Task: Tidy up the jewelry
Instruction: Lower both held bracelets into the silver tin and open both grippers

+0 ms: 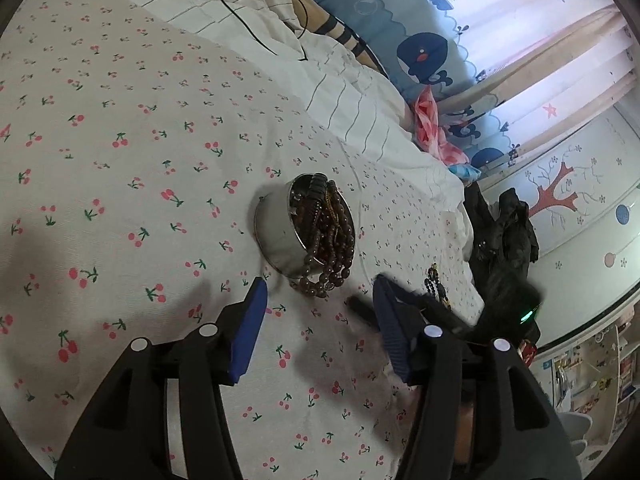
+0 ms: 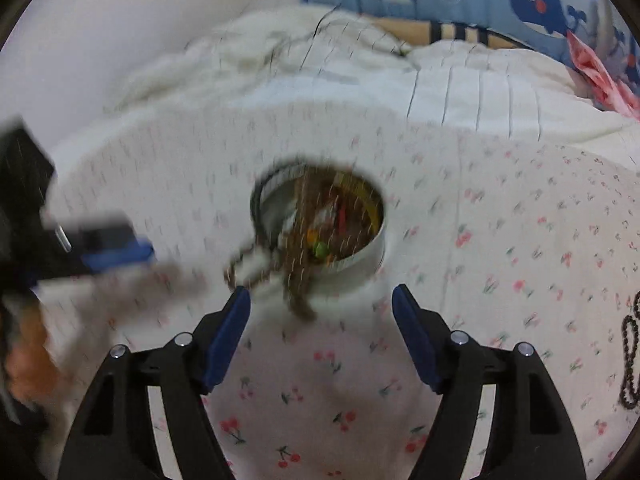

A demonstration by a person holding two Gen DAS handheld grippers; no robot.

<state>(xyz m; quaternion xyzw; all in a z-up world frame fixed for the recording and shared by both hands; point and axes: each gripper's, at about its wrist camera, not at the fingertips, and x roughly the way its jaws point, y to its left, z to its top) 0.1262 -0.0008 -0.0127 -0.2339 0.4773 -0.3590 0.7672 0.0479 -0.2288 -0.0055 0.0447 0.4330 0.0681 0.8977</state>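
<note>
Two claws hover over the bed, both open and holding nothing: my left claw partly spread, my right claw wide. The tin sits on the cherry sheet, stuffed with beads; one brown strand spills over its near rim onto the sheet. I judge the step is tucking that strand in, so I'd pinch it low and lift it over the rim without tipping the tin. A black bead string lies well apart, not yet collected. The right view is blurred; nothing blocks the tin.
</note>
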